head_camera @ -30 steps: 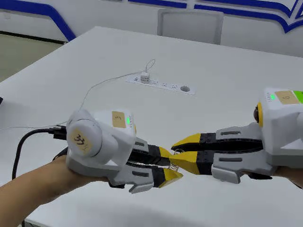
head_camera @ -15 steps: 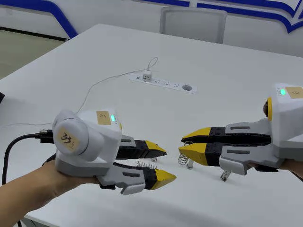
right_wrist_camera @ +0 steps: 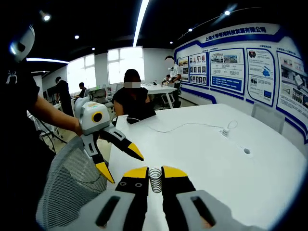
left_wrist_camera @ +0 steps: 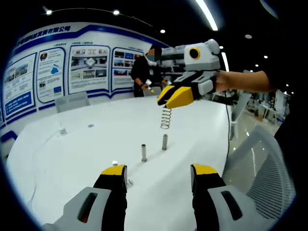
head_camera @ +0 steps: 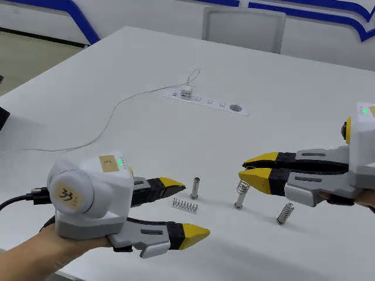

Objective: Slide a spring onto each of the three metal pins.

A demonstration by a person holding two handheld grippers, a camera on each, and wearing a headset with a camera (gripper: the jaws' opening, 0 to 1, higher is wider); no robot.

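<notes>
My right gripper point(head_camera: 248, 167) is shut on the top of a small spring point(head_camera: 242, 187). The spring hangs straight over an upright metal pin point(head_camera: 238, 202), its lower end close to the pin's top. In the left gripper view the spring point(left_wrist_camera: 166, 118) ends just above that pin point(left_wrist_camera: 164, 142). A bare pin point(head_camera: 195, 187) stands to the left, with a loose spring point(head_camera: 185, 205) lying in front of it. Another pin point(head_camera: 285, 213) at the right wears a spring. My left gripper point(head_camera: 187, 209) is open and holds nothing, near the loose spring. My own view shows the held spring point(right_wrist_camera: 155, 179).
A flush power strip point(head_camera: 205, 100) with a white plug and a thin cable point(head_camera: 117, 114) lies further back on the white table point(head_camera: 304, 117). A chair point(head_camera: 243, 26) stands behind the far edge. A black cable point(head_camera: 17, 200) trails from my left gripper.
The grippers were tip to tip a second ago and have drawn apart. The left one has pulled back left and opened. The right one carries the spring over a pin.
</notes>
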